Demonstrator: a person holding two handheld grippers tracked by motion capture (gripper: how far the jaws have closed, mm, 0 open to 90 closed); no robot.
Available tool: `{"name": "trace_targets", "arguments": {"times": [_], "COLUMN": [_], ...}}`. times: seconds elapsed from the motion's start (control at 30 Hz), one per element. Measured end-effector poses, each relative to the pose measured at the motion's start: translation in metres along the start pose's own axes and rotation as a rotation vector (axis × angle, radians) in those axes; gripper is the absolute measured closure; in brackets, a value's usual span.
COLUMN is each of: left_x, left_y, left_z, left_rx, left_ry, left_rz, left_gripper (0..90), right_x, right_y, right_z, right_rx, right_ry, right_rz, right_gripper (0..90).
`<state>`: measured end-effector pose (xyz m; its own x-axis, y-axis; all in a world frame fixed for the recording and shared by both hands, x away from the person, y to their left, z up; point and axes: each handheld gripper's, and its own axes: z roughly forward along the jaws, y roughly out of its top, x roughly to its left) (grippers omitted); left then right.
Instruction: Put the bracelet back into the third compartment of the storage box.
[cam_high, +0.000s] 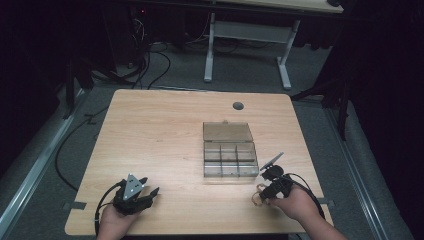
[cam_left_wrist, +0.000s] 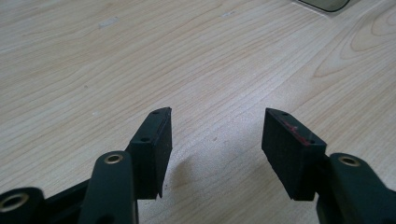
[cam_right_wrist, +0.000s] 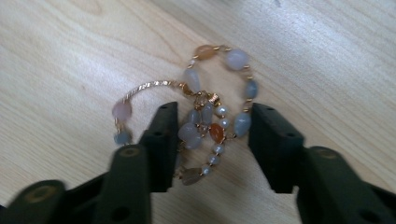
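Observation:
A bracelet (cam_right_wrist: 236, 58) of pale, orange and pearl-like beads on gold links lies bunched on the wooden table (cam_high: 160, 130). My right gripper (cam_right_wrist: 215, 114) is tipped down over it. Its two black jaws stand on either side of the middle cluster of beads, close to them, and I see no squeeze on them. One strand of the bracelet runs out past the left jaw. In the high view the bracelet (cam_high: 257, 196) lies at the table's near right, under the right gripper (cam_high: 263, 192). My left gripper (cam_left_wrist: 217, 140) rests at the near left (cam_high: 150, 186), open, with bare wood between its jaws.
A clear plastic compartment box (cam_high: 230, 161) lies right of the table's middle with its lid (cam_high: 227, 131) folded back flat. A round cable hole (cam_high: 238, 105) sits near the far edge. A white desk frame (cam_high: 247, 47) and floor cables lie beyond the table.

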<state>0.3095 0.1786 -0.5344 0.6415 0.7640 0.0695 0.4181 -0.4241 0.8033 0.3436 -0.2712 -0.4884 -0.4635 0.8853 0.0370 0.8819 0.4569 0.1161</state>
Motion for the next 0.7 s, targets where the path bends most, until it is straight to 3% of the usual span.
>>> {"name": "trace_targets", "arguments": {"times": [0.03, 0.07, 0.1, 0.27, 0.7], "left_x": [0.000, 0.000, 0.000, 0.000, -0.001], "left_y": [0.000, 0.000, 0.000, 0.000, 0.000], "left_z": [0.000, 0.000, 0.000, 0.000, 0.000], "left_rx": [-0.001, -0.001, 0.000, 0.002, 0.001], "left_ry": [0.000, 0.000, -0.001, 0.000, 0.001], "left_rz": [0.000, 0.000, 0.001, 0.002, 0.004], "left_gripper": [43.4, 43.4, 43.4, 43.4, 43.2], "right_x": [0.001, 0.001, 0.003, 0.002, -0.002], "right_y": [0.000, 0.000, 0.000, -0.001, 0.000], "right_z": [0.000, 0.000, -0.001, -0.001, -0.015], "right_rx": [0.006, 0.006, 0.020, 0.032, 0.037], "right_ry": [-0.019, -0.019, -0.044, -0.036, -0.024], "right_rz": [-0.023, -0.023, -0.058, -0.103, -0.151], "right_gripper": [64.0, 64.0, 73.1, 80.4, 80.7]}}
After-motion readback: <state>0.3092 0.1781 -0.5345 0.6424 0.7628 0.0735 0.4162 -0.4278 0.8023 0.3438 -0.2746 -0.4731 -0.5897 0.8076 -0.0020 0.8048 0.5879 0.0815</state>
